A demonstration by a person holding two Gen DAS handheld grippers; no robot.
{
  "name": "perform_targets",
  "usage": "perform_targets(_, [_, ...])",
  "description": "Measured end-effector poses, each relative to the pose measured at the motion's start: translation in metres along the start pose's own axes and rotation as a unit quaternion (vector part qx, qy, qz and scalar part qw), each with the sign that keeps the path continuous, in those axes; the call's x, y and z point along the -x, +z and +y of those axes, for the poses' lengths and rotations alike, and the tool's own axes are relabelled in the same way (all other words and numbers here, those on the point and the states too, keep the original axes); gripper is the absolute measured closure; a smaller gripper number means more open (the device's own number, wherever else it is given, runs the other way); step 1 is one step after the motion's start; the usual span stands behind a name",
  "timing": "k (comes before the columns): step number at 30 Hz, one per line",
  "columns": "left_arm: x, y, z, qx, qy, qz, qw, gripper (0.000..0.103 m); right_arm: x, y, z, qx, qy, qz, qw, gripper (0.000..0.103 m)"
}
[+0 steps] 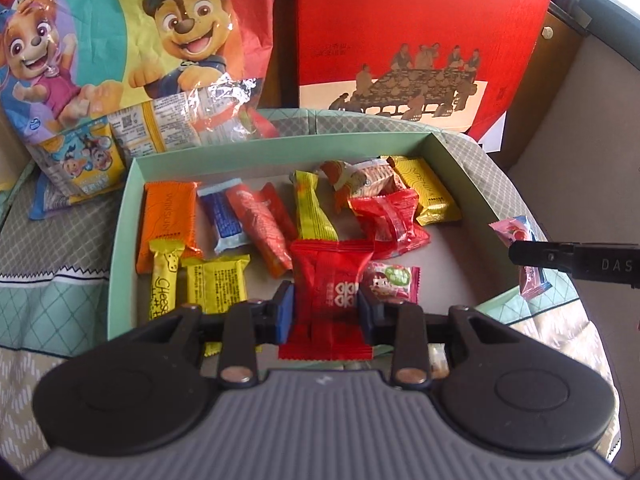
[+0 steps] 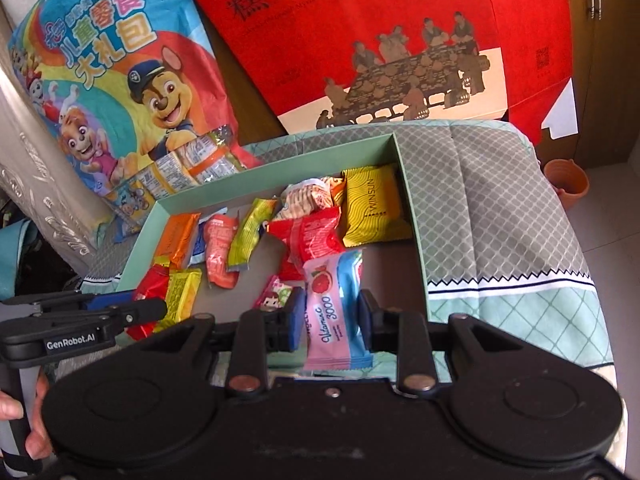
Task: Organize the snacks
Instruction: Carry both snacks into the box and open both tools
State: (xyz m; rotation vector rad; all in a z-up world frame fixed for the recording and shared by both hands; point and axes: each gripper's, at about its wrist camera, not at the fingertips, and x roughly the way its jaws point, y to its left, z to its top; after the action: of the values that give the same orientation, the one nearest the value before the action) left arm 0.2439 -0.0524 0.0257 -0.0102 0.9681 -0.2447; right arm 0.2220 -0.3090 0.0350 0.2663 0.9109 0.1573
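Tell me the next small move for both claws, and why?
Probably lower and open each claw. The left claw grips a red packet and the right claw a pink vitamin packet, both over the green box.

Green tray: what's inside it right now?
Loose wrapped snacks lie inside the green tray: orange bar, yellow WINSUN pack, red pouches and others. Both held packets hide the near floor.
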Motion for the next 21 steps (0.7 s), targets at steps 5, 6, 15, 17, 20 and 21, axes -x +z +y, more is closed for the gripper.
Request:
perform_targets(5, [-0.03, 0.007, 0.001, 0.008, 0.005, 0.019, 0.9998, 0.071, -0.032, 0.013, -0.007, -0.011, -0.001, 0.01, 1.0, 0.076])
perform_targets(6, [-0.033, 0.008, 0.002, 0.008, 0.006, 0.022, 0.9997, 0.071, -0.04, 0.014, -0.006, -0.013, 0.001, 0.015, 1.0, 0.076])
perform_targets(15, [-0.055, 0.003, 0.002, 0.004, 0.032, 0.039, 0.9987, 0.039, -0.067, 0.012, -0.001, -0.019, 0.024, 0.032, 0.999, 0.048])
perform_targets(17, [-0.051, 0.002, 0.002, 0.003, 0.046, 0.026, 0.9986, 0.008, -0.062, 0.011, 0.002, -0.02, 0.022, 0.022, 0.999, 0.023])
perform_targets(20, [-0.046, 0.001, 0.001, 0.003, 0.049, 0.02, 0.9986, 0.003, -0.054, 0.012, 0.005, -0.015, 0.023, 0.013, 1.0, 0.016])
perform_targets(21, [-0.043, 0.001, 0.001, 0.005, 0.047, 0.021, 0.9986, 0.001, -0.053, 0.012, 0.006, -0.014, 0.023, 0.014, 1.0, 0.016])
